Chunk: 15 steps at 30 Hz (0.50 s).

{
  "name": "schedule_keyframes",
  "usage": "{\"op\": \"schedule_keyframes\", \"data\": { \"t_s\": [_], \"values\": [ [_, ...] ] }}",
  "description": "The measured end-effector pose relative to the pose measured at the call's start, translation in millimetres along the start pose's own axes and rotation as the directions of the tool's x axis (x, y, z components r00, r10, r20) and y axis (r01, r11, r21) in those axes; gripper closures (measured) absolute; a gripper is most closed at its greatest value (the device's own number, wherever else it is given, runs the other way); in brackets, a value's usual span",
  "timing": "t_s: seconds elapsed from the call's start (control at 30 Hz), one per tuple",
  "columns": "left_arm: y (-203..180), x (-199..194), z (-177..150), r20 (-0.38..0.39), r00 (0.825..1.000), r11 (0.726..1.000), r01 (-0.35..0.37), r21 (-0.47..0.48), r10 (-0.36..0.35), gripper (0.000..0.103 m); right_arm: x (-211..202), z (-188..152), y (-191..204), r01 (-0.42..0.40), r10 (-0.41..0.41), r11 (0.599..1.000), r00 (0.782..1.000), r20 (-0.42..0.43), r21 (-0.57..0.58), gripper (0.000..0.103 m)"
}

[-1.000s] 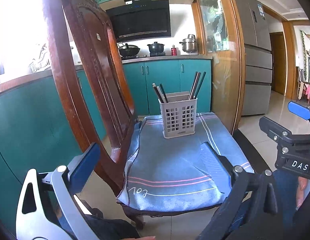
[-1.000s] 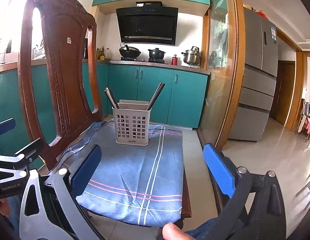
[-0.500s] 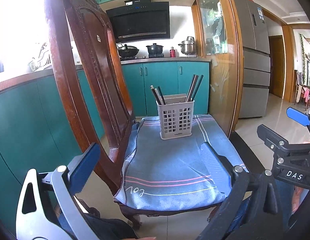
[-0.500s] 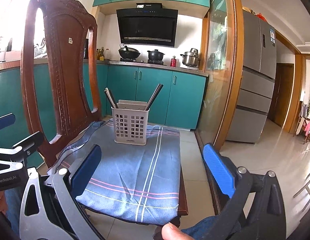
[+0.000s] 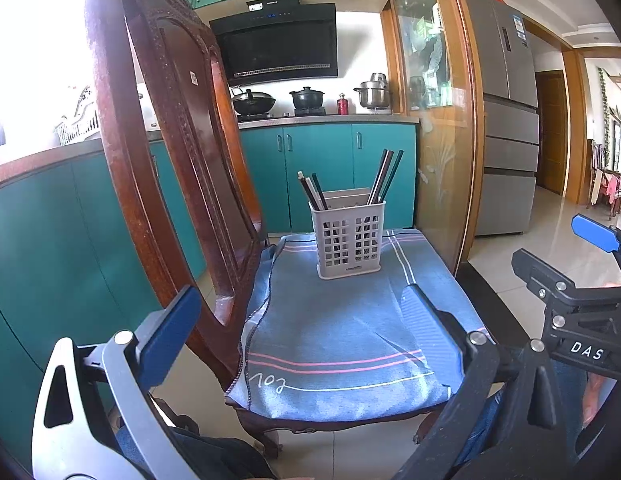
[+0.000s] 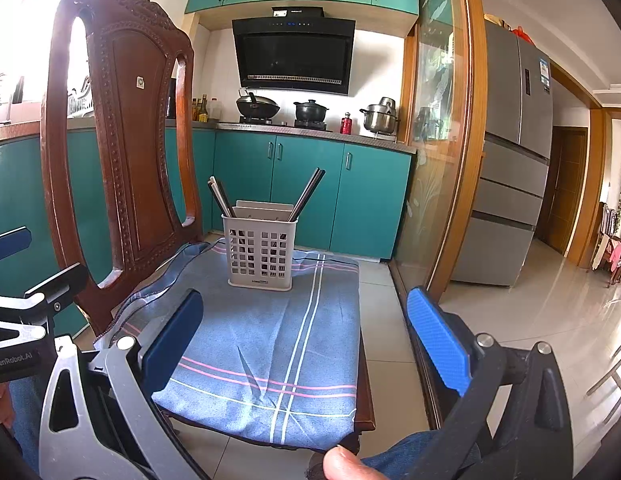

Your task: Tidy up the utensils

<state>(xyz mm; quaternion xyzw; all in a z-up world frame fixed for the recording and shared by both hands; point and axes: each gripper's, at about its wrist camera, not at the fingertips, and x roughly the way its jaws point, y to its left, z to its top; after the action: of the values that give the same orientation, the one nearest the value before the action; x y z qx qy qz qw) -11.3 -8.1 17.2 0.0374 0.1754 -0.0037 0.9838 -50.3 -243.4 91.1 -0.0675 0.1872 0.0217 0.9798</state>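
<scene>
On the chair [image 5: 158, 168] seat, seen from the left wrist, a blue cloth [image 5: 342, 340] is spread, and a pale slotted caddy [image 5: 348, 240] stands upright toward its far end. Chopsticks [image 5: 384, 178] lean out of the caddy in two bunches, one at its left corner and one at its right. The left gripper [image 5: 298, 320] is spread wide with nothing between its pads, hovering near the seat's front edge, well apart from the caddy. Part of the right gripper [image 5: 582, 280] shows at the right edge; its state cannot be told from here.

From the right wrist, the caddy [image 6: 260, 250] sits on the cloth [image 6: 270, 344] ahead, just beside the chair [image 6: 130, 152] back, with dark chopsticks [image 6: 308, 194] slanting out at both ends. The right gripper [image 6: 306, 324] is also spread wide and holds nothing, its pads over the near half of the cloth. A fingertip [image 6: 346, 464] shows at the bottom edge. Behind stand teal cabinets [image 6: 310, 192] and a fridge [image 6: 510, 160].
</scene>
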Motion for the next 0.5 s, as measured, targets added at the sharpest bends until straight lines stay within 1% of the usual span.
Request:
{"op": "schedule_keyframes", "data": {
  "t_s": [0.5],
  "values": [
    [-3.4, -0.9, 0.0, -0.001, 1.0, 1.0, 0.001, -0.002, -0.001, 0.004, 0.1, -0.2, -0.5, -0.001, 0.001, 1.0, 1.0, -0.002, 0.001, 0.003]
  ]
}}
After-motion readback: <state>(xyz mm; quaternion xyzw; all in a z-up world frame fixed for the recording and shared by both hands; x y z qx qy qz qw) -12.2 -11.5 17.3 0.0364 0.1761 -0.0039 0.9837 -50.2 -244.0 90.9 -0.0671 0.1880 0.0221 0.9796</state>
